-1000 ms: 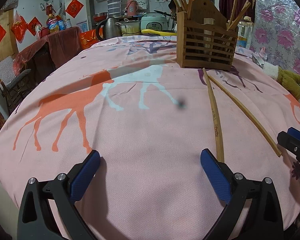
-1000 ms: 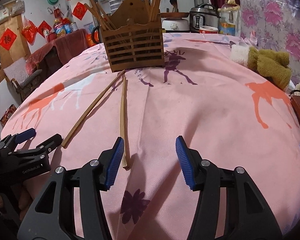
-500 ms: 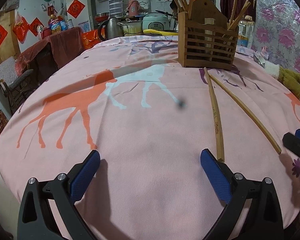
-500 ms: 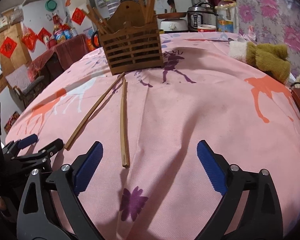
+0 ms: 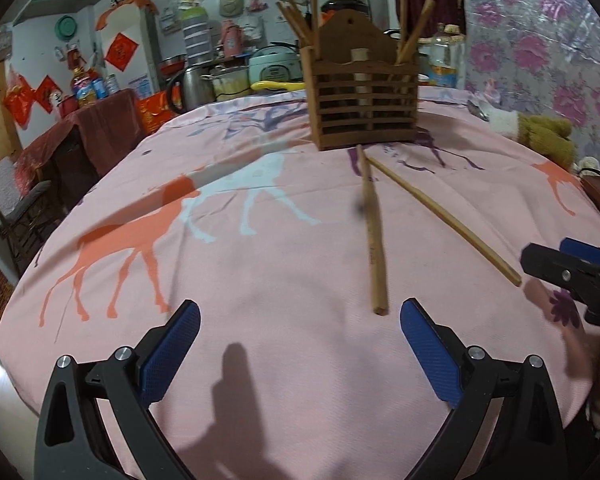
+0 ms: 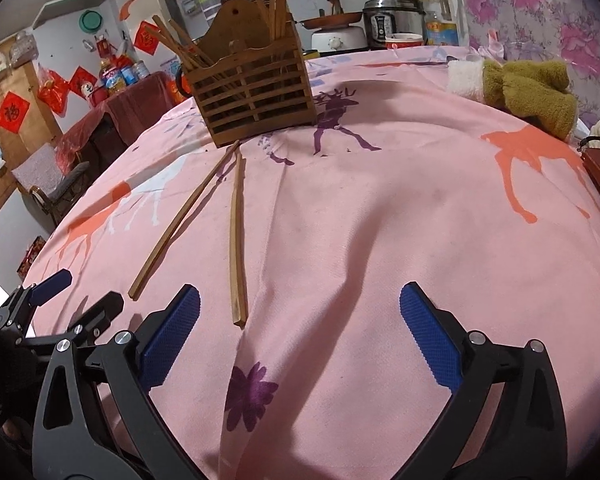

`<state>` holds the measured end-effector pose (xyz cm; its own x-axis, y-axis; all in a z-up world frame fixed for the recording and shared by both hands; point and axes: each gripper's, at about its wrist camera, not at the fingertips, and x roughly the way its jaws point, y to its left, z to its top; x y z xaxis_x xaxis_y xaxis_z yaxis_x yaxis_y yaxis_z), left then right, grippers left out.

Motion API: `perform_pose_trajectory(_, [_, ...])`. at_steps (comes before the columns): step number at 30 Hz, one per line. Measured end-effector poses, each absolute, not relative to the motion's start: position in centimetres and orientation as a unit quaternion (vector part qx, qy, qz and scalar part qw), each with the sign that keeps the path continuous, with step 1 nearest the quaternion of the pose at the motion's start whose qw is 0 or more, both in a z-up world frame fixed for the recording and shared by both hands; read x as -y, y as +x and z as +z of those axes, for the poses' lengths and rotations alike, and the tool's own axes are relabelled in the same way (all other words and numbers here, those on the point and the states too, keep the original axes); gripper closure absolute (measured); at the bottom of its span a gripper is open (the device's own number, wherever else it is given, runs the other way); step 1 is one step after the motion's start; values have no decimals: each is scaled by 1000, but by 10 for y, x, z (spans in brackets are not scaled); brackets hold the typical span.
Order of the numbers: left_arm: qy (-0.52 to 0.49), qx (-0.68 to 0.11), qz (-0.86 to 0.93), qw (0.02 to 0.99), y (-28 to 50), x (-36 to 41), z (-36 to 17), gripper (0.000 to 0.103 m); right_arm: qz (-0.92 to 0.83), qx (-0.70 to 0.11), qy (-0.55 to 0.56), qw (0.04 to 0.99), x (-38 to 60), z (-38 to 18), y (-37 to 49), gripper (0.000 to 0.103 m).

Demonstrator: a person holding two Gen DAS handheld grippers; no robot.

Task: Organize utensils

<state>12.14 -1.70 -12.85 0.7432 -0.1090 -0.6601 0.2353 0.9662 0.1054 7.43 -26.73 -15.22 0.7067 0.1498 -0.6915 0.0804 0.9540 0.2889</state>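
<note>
Your right gripper (image 6: 300,320) was opening with nothing inside, your left gripper (image 5: 300,332) stood wide and empty, and the two chopsticks (image 6: 236,236) near the table's (image 6: 420,220) front edge looked light, stiff and thin, best pinched at their near ends.

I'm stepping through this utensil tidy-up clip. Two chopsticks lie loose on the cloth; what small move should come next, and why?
Probably ease the right gripper forward to straddle the near end of the closer chopstick. Its jaws are opening, with nothing between them, and that stick's end lies just ahead of its left finger. The second chopstick and the wooden holder lie beyond.
</note>
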Motion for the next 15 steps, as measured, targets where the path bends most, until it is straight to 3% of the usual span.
perform_pose_trajectory(9, [92,-354,-114,924,124,23,-132,6,15,-383,162,909,271,-154,75,7])
perform_pose_trajectory(15, [75,-375,-135,914,138,26,-137,35,13,-382,165,909,272,-153,75,7])
